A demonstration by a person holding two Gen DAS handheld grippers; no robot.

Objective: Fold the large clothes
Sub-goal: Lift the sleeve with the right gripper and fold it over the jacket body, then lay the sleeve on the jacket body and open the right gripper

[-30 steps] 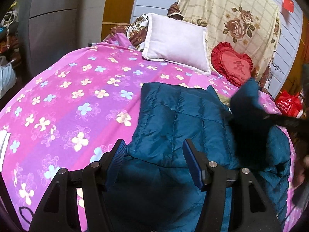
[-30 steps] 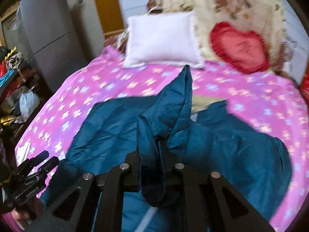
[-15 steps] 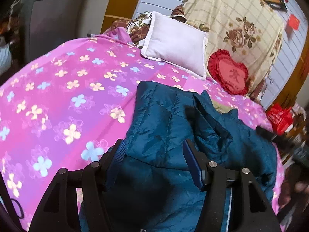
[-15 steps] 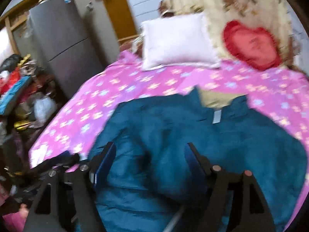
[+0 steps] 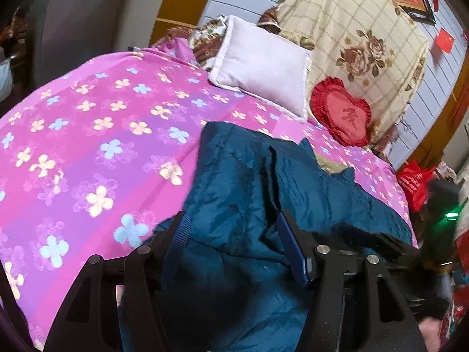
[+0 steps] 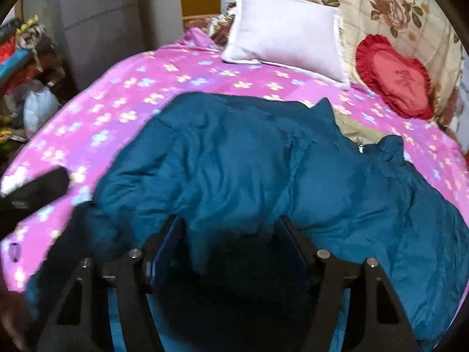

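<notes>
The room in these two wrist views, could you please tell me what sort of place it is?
Most likely a home bedroom: a bed under a pink flowered cover, a white pillow and a red heart-shaped cushion at its head, with a teal padded jacket spread on it.

Both grippers' jaws apart, angled down

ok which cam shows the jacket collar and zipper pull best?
Right wrist view: the blue jacket's open collar and zipper pull face the camera. Left wrist view shows the collar side-on; no pull visible.
</notes>
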